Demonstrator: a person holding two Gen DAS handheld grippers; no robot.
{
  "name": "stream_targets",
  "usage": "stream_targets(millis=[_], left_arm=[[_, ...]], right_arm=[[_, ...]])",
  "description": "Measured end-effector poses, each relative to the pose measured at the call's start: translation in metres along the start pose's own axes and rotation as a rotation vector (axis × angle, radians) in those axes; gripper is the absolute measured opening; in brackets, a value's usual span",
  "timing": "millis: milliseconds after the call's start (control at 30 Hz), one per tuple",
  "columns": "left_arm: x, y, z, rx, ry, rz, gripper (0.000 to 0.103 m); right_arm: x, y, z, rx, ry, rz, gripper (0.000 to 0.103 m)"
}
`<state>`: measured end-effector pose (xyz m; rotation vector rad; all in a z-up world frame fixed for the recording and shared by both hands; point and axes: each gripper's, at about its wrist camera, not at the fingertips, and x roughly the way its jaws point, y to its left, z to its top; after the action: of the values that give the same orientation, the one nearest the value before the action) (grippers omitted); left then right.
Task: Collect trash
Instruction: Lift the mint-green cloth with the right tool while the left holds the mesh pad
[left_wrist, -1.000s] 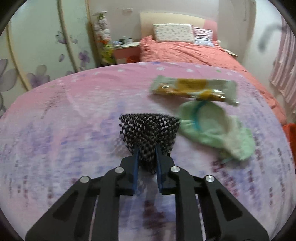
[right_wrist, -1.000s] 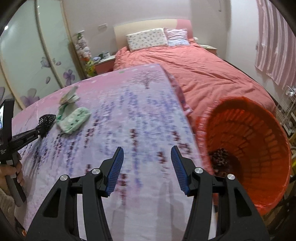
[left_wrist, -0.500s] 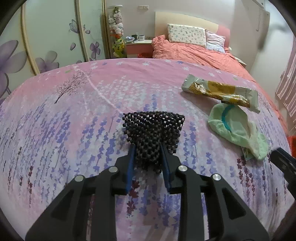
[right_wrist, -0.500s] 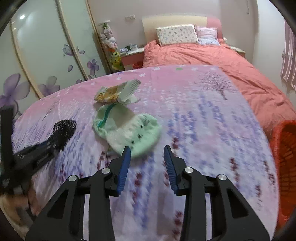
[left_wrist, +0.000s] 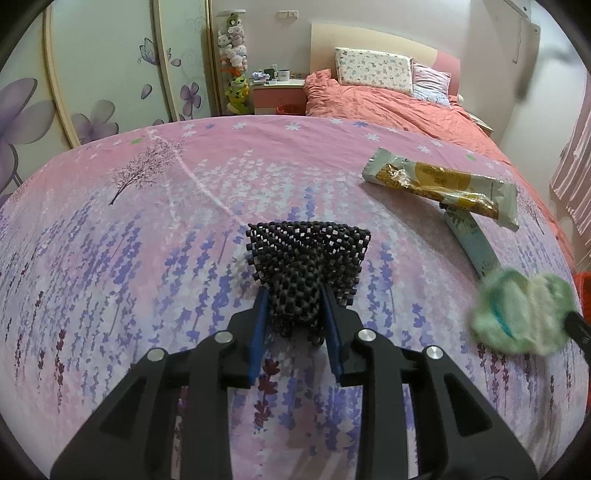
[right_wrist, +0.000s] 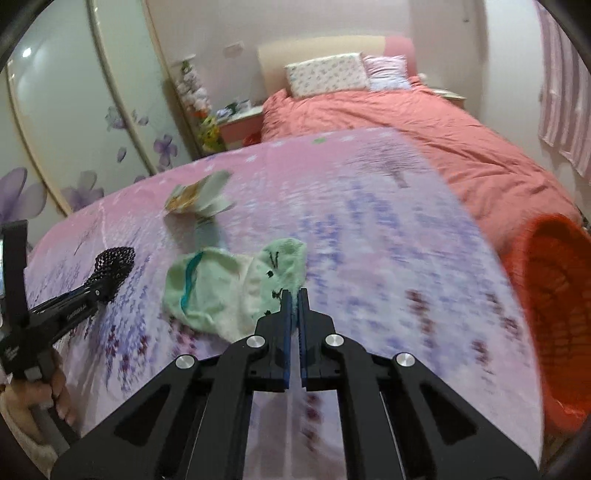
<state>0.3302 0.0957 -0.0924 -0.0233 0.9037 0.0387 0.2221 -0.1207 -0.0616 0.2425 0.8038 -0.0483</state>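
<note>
**Both grippers clamped on soft trash over the lavender cloth**

The left gripper (left_wrist: 293, 308) has its blue-padded jaws closed narrowly on a black beaded mesh piece (left_wrist: 308, 254), a fan-shaped weave of small glossy beads that pinches to a neck between the jaws and flares wide just ahead of them. Below it lies the pink cloth (left_wrist: 147, 229), smooth and printed with purple lavender sprigs.

The right gripper (right_wrist: 293, 295) has its jaws nearly together, nipping the fuzzy edge of a mint-green sock (right_wrist: 229, 288). The sock is plush with a teal-trimmed opening, and it spreads left of the jaws; blur makes it hard to say whether it is lifted or resting on the cloth.

Farther ahead and right of the left jaws, a crinkled, glossy snack wrapper (left_wrist: 443, 184) lies flat, overlapping a slim pale sachet (left_wrist: 469, 240). Far right of the right jaws stands an orange woven-plastic basket (right_wrist: 554, 295), round and ribbed. Beyond is a bed with a coral quilt (right_wrist: 424, 122).
</note>
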Motion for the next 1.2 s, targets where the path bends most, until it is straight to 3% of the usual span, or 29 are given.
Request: stream_targets(millis=[100,200,233,267,333,600,667,733,800,867,900,967,1000,1067,1200], left_arm=[[0.0,0.0,-0.001,0.001,0.0,0.002,0.03],[0.0,0.0,0.0,0.001,0.0,0.002,0.03],[0.0,0.0,0.0,0.001,0.0,0.002,0.03],[0.0,0.001,0.0,0.001,0.0,0.002,0.03],[0.0,0.0,0.0,0.002,0.0,0.003,0.03],[0.0,0.001,0.0,0.0,0.0,0.001,0.03],[0.0,0.0,0.0,0.001,0.0,0.002,0.03],[0.0,0.0,0.0,0.0,0.0,0.002,0.03],[0.0,0.0,0.0,0.0,0.0,0.002,0.03],[0.0,0.0,-0.001,-0.002,0.0,0.0,0.03],[0.0,0.0,-0.001,-0.002,0.0,0.0,0.03],[0.0,-0.001,-0.001,-0.002,0.0,0.0,0.03],[0.0,0.0,-0.001,-0.002,0.0,0.0,0.03],[0.0,0.0,-0.001,-0.003,0.0,-0.001,0.03],[0.0,0.0,-0.001,-0.003,0.0,-0.002,0.031]], right_arm=[[-0.014,-0.019,-0.007,-0.005,-0.013,-0.111,0.004],[-0.013,-0.036,-0.007,0.048,0.02,-0.111,0.01],[-0.012,-0.039,-0.007,0.075,0.032,-0.093,0.029],[-0.01,-0.043,-0.006,0.115,0.041,-0.07,0.06],[-0.008,-0.042,-0.003,0.16,0.023,-0.052,0.08],[0.032,-0.013,-0.001,0.113,0.131,-0.095,0.09],[0.035,0.0,-0.002,0.076,0.12,-0.111,0.092],[0.039,0.016,-0.004,0.026,0.109,-0.149,0.089],[0.042,0.028,-0.006,-0.032,0.097,-0.187,0.079],[0.039,0.034,-0.006,-0.058,0.086,-0.167,0.055],[0.038,0.035,-0.007,-0.064,0.083,-0.163,0.049],[0.035,0.032,-0.008,-0.067,0.077,-0.15,0.026],[0.033,0.03,-0.008,-0.068,0.075,-0.148,0.021],[0.029,0.023,-0.009,-0.08,0.075,-0.126,0.015],[0.024,0.012,-0.011,-0.078,0.08,-0.1,0.015]])
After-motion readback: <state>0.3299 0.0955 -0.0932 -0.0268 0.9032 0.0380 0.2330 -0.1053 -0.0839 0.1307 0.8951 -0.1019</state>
